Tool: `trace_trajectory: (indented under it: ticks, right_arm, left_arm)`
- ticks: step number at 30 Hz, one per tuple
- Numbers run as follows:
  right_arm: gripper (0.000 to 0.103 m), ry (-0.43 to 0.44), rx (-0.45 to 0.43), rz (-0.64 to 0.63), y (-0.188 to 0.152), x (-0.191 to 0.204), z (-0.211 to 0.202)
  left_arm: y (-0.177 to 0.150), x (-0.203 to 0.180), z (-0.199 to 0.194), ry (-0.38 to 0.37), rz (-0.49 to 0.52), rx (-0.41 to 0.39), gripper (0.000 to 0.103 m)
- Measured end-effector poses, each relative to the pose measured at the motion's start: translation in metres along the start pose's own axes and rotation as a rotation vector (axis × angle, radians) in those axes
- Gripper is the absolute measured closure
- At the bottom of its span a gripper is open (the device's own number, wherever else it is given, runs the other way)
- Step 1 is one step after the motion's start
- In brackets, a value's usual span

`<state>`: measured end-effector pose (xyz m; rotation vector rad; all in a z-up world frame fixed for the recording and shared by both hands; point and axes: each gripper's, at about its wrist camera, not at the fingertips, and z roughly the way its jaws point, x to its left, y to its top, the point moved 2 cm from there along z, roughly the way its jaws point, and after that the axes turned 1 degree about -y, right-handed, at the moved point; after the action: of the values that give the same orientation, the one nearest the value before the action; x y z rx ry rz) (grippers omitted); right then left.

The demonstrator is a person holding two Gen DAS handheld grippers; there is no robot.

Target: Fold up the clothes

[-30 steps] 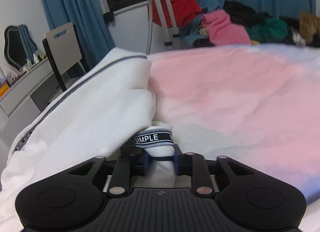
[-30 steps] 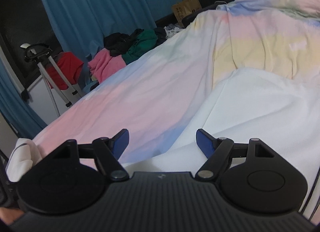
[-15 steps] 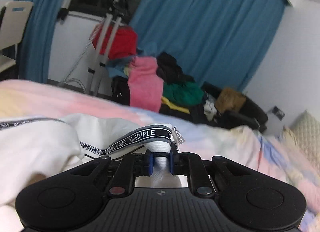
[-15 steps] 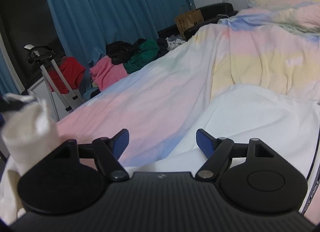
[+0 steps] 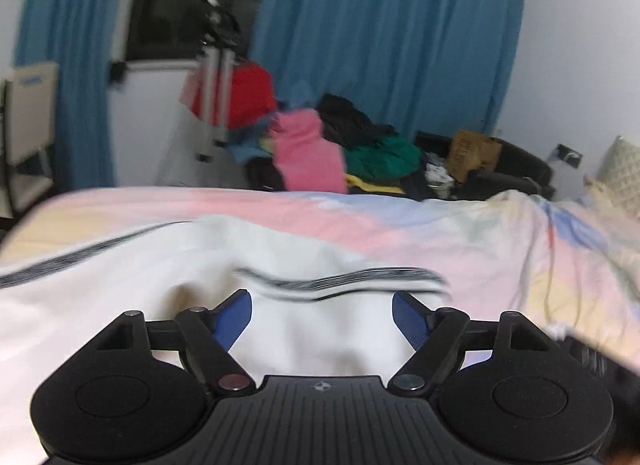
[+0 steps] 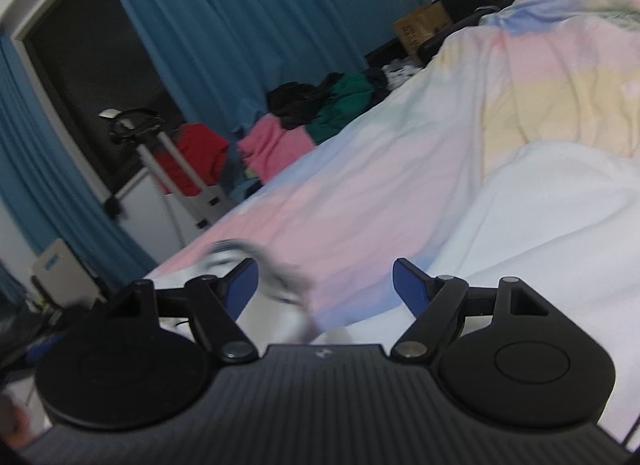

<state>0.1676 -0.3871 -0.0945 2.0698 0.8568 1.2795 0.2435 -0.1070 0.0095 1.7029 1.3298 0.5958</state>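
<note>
A white garment point(image 5: 168, 289) with a black lettered stripe point(image 5: 340, 279) lies on the pastel bed cover point(image 5: 400, 221), folded over itself. My left gripper point(image 5: 322, 315) is open and empty just above it. In the right wrist view the same white garment point(image 6: 560, 209) spreads to the right, and its blurred striped end point(image 6: 280, 285) drops near the left finger. My right gripper point(image 6: 324, 283) is open and empty above the garment's near edge.
A pile of pink, green and black clothes point(image 5: 340, 149) lies beyond the bed's far edge, by blue curtains point(image 5: 384, 45). A tripod with a red cloth point(image 5: 224, 97) stands at the back left. A chair point(image 5: 28, 121) is at the far left. A cardboard box point(image 5: 472, 149) sits on a dark seat.
My left gripper has opened and let go of the white garment's striped end, which falls onto the bed. The right gripper stays open and has tilted slightly.
</note>
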Motion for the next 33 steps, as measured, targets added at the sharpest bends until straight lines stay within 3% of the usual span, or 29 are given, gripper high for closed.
trace_trajectory:
  ticks: [5, 9, 14, 18, 20, 25, 30, 32, 33]
  right_arm:
    - [0.026, 0.047, 0.047, 0.049, -0.006, 0.0, 0.001]
    - [0.025, 0.065, 0.085, 0.106, -0.007, -0.004, -0.005]
    - [0.025, 0.148, 0.14, 0.194, 0.0, 0.003, -0.026]
    - [0.025, 0.276, 0.298, 0.296, -0.012, 0.011, -0.027]
    - [0.025, 0.292, 0.368, 0.335, -0.027, 0.015, -0.02]
    - [0.025, 0.21, 0.453, 0.384, -0.053, 0.016, 0.015]
    - [0.026, 0.058, 0.361, 0.262, -0.04, 0.026, 0.041]
    - [0.034, 0.005, 0.309, 0.196, -0.031, 0.032, 0.051]
    - [0.046, -0.021, 0.281, 0.161, -0.025, 0.035, 0.056]
  left_arm:
    - [-0.051, 0.023, -0.084, 0.112, 0.024, -0.037, 0.022]
    - [-0.086, 0.047, -0.118, 0.164, -0.004, -0.053, 0.022]
    - [-0.099, 0.065, -0.124, 0.209, 0.001, -0.069, 0.022]
    - [-0.099, 0.074, -0.123, 0.223, -0.028, -0.088, 0.022]
    - [-0.099, 0.08, -0.122, 0.205, -0.074, -0.086, 0.022]
    - [-0.099, 0.093, -0.116, 0.161, -0.186, -0.072, 0.022]
    - [-0.104, 0.096, -0.105, 0.177, -0.227, -0.043, 0.021]
    - [-0.108, 0.094, -0.098, 0.156, -0.243, -0.017, 0.021]
    - [-0.109, 0.093, -0.095, 0.154, -0.232, -0.017, 0.021]
